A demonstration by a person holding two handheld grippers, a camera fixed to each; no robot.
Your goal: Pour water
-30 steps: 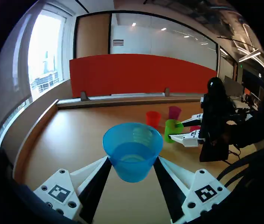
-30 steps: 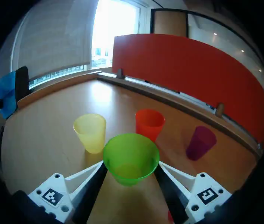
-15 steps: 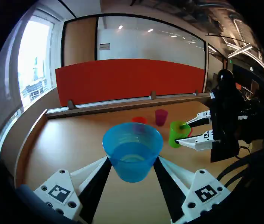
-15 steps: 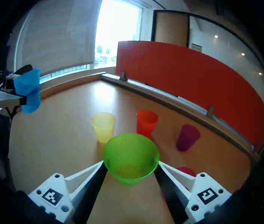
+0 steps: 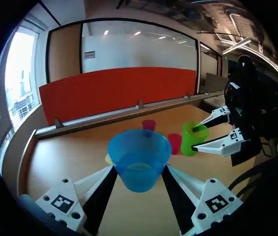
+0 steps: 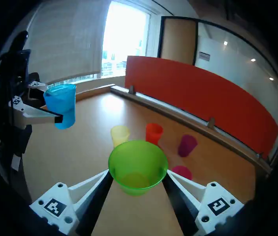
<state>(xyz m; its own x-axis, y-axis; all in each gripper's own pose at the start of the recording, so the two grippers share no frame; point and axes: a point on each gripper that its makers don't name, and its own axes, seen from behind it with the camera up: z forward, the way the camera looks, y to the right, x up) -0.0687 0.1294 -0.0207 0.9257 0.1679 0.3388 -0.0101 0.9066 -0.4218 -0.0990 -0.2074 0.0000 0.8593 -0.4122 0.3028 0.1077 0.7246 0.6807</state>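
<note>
Water low in blue cup [image 5: 139, 159], upright, clenched between both fingers of left tool [image 5: 139, 171], raised off desk [image 6: 80, 149]. In right gripper view, rightward from it: yellow cup [image 6: 120, 135] standing on desk; green cup [image 6: 138, 167] grasped upright by right tool [image 6: 138, 177], both fingers pressing its sides; orange cup [image 6: 153, 133], pink cup [image 6: 182, 172], purple cup [image 6: 187, 144] standing on desk, near one another.

Spread over a wooden table [image 6: 76, 153], 4 loose cups: yellow cup [image 6: 120, 135] just beside orange cup [image 6: 153, 133], purple cup [image 6: 187, 145] further right, pink cup [image 6: 182, 172] nearest in the right gripper view. Along the table's far edge, a red partition [image 6: 201, 94]. Past that, a bright window [image 6: 125, 39] beside a lowered blind [image 6: 68, 43].
</note>
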